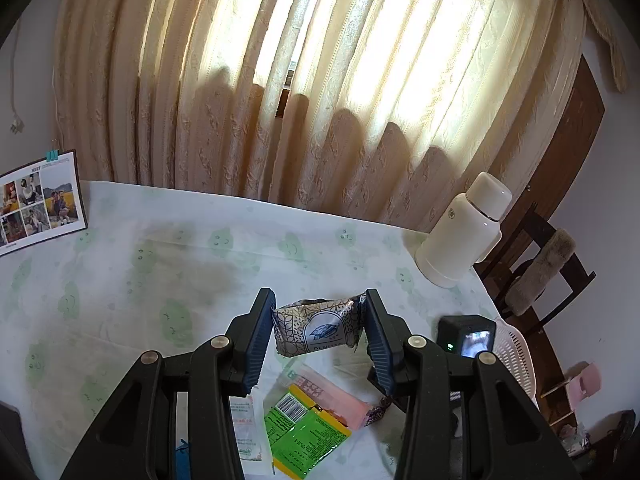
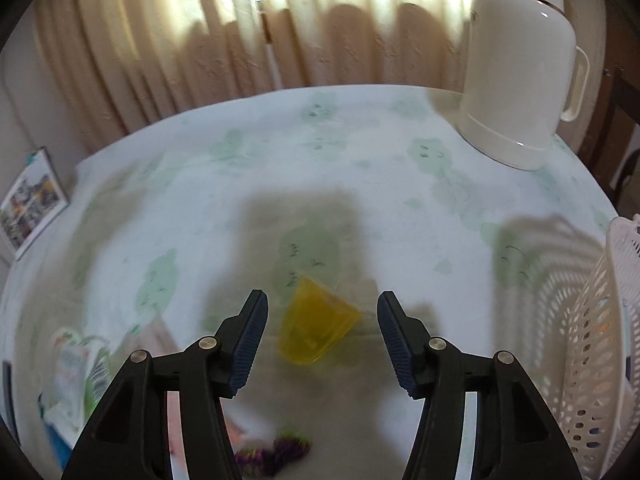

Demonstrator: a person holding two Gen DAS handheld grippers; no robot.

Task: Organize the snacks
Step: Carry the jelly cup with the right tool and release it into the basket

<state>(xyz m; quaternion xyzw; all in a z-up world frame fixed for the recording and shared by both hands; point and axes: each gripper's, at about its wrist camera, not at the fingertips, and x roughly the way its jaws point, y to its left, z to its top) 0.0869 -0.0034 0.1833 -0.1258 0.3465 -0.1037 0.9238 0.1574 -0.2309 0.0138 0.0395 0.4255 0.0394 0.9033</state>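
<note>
While I held the left tongs (image 1: 320, 330) lifted over the table (image 1: 168, 240), they pinched a silver patterned snack packet (image 1: 318, 330) by its two crimped ends, the packet hanging between the pads, above a green packet (image 1: 304, 432) and a pink packet (image 1: 332, 396) lying below them. I judged the foil light, crinkly and a little slick, with something crushable inside, so the sealed ends seemed the safest hold. Its label showed a leaf emblem and letters that looked like "DEN…", the rest hidden; the green packet carried a barcode and print too small for me to read. My right tongs (image 2: 322, 332) stood spread wide, holding nothing, with a yellow jelly cup (image 2: 314, 324) lying tilted on the cloth between and just beyond their tips. It looked stiff, smooth and light, best taken across its sides. The white basket (image 2: 600, 320) stood to their right.
</note>
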